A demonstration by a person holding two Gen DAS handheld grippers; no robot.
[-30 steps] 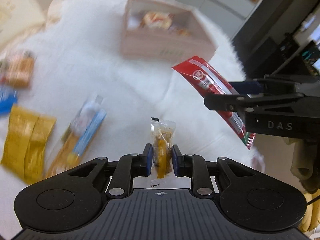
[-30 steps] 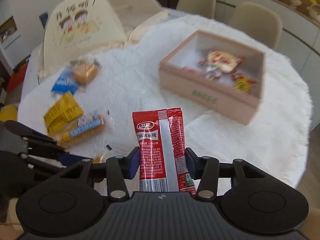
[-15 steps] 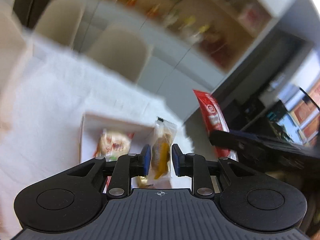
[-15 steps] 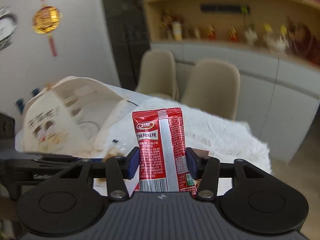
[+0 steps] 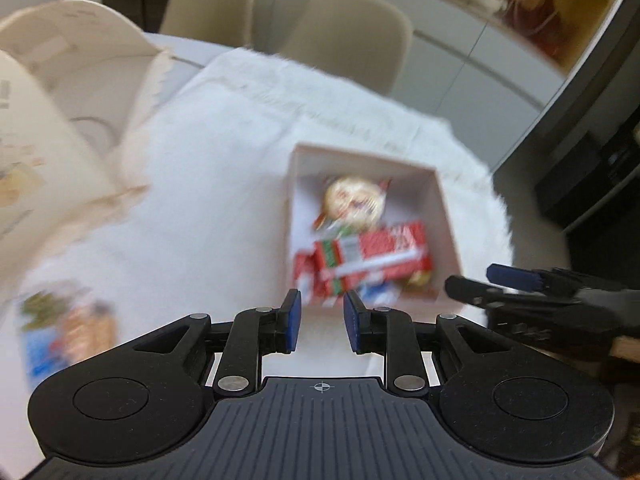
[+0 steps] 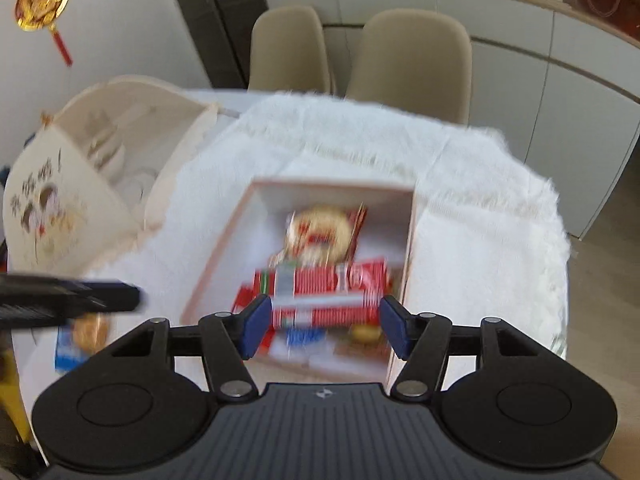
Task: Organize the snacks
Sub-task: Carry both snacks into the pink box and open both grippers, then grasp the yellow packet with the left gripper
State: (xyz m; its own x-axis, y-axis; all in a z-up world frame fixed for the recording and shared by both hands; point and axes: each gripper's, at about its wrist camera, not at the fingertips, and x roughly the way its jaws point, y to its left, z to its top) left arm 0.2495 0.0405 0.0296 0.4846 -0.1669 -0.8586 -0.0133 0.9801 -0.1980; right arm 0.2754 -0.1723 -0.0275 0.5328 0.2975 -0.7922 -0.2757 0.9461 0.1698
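Both grippers, left [image 5: 318, 320] and right [image 6: 322, 330], empty, jaws apart, above snack box [image 6: 400, 196].

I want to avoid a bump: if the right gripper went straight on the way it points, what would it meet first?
Most likely the red snack packet lying in the pink box. The open right gripper frames it, though blur leaves depth uncertain.
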